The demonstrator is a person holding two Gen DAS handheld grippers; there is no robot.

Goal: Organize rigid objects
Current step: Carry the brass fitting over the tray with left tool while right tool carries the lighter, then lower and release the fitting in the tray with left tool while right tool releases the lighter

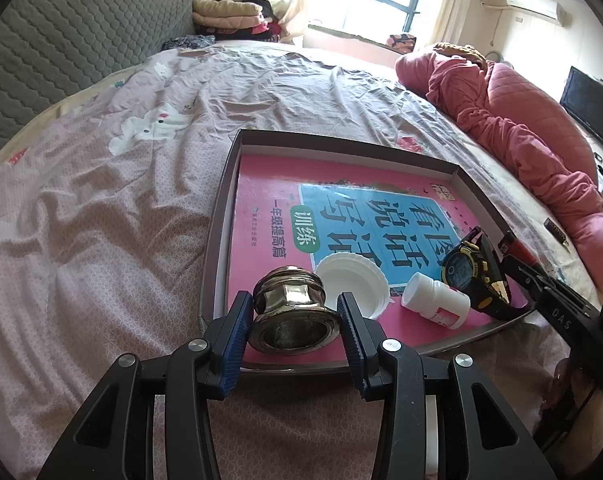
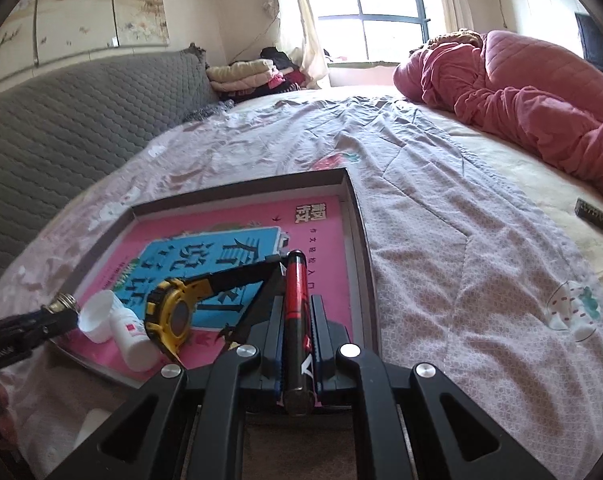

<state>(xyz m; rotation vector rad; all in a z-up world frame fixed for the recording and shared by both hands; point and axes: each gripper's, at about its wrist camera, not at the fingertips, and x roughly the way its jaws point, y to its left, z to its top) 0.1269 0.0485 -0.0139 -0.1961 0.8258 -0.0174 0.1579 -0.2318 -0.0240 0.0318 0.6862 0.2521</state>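
1. The tray [image 1: 221, 216] lay on the bed [image 1: 101, 200], a pink book [image 1: 261, 184] covering its floor.
2. The left gripper [image 1: 295, 312] pinched a metal fitting [image 1: 289, 308] between its blue pads at the tray's near edge, towards the near-left corner. Whether the fitting rested on the book or hung just above it, I could not tell.
3. The right gripper [image 2: 297, 320] clamped a red-and-black pen [image 2: 296, 304] lengthwise between its fingers, over the tray's near-right corner.
4. Already along the near edge lay a white cap [image 1: 355, 280], a small white bottle [image 1: 435, 298] on its side, and a yellow-and-black watch [image 1: 467, 272], close together.
5. Out on the bed, well apart from the tray, a small dark object [image 2: 595, 216] lay uncollected.
6. My reading: three items in, two held over the tray awaiting release, at least one left to fetch.
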